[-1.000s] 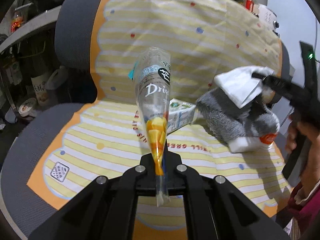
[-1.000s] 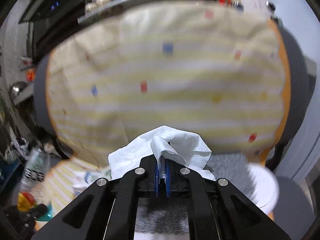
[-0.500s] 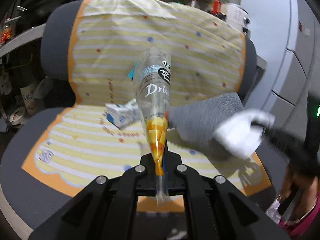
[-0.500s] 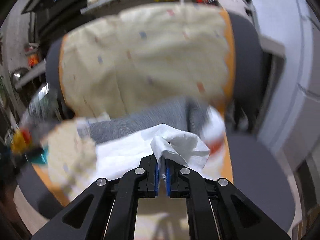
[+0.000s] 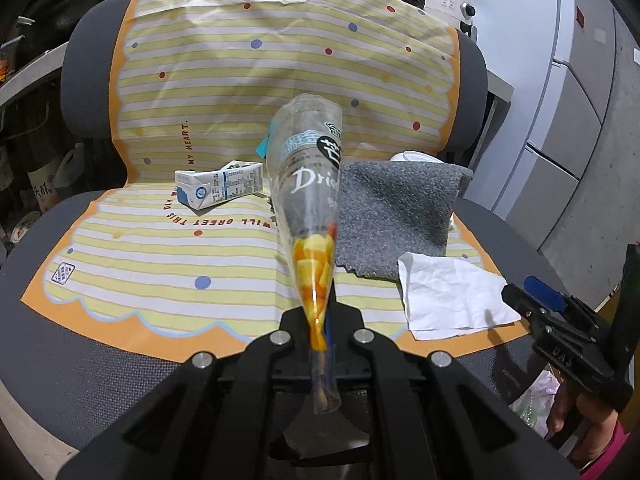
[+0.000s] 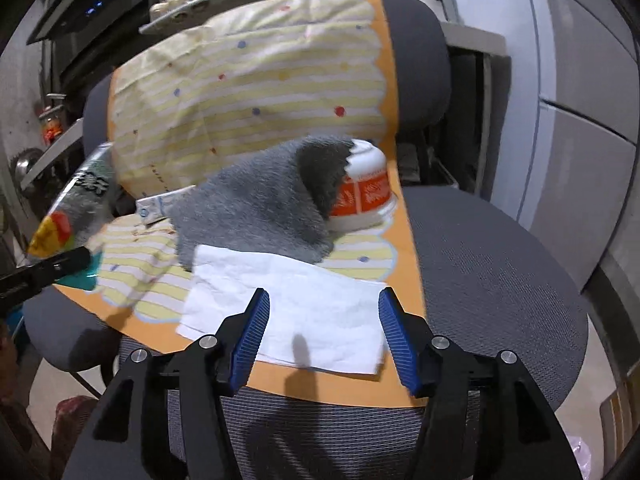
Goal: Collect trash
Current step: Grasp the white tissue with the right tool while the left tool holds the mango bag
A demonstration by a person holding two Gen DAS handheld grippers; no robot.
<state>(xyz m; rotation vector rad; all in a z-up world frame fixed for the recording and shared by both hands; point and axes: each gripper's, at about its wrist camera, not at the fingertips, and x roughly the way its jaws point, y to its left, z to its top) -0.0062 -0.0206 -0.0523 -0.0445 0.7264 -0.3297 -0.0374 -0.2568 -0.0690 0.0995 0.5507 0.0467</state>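
My left gripper [image 5: 320,330] is shut on the narrow end of a clear dried-mango bag [image 5: 310,208] with yellow pieces inside; the same mango bag [image 6: 72,208] shows blurred at the left of the right wrist view. A white napkin [image 6: 292,308] lies flat on the striped chair mat [image 6: 248,92], just ahead of my open right gripper [image 6: 322,330], which holds nothing. In the left wrist view that napkin [image 5: 448,296] sits beside the right gripper [image 5: 532,300]. A small milk carton [image 5: 220,188] lies on its side at the seat's back.
A grey fluffy cloth [image 5: 396,212] lies draped over a white and orange tub [image 6: 364,192] on the office chair [image 6: 492,272]. Cluttered shelves stand behind the chair, grey cabinets [image 5: 580,100] to the right. A plastic bag [image 5: 536,404] shows low at the right.
The right gripper has let go of the white napkin, which now lies flat on the mat at the seat's front right. The left gripper still holds the mango bag.
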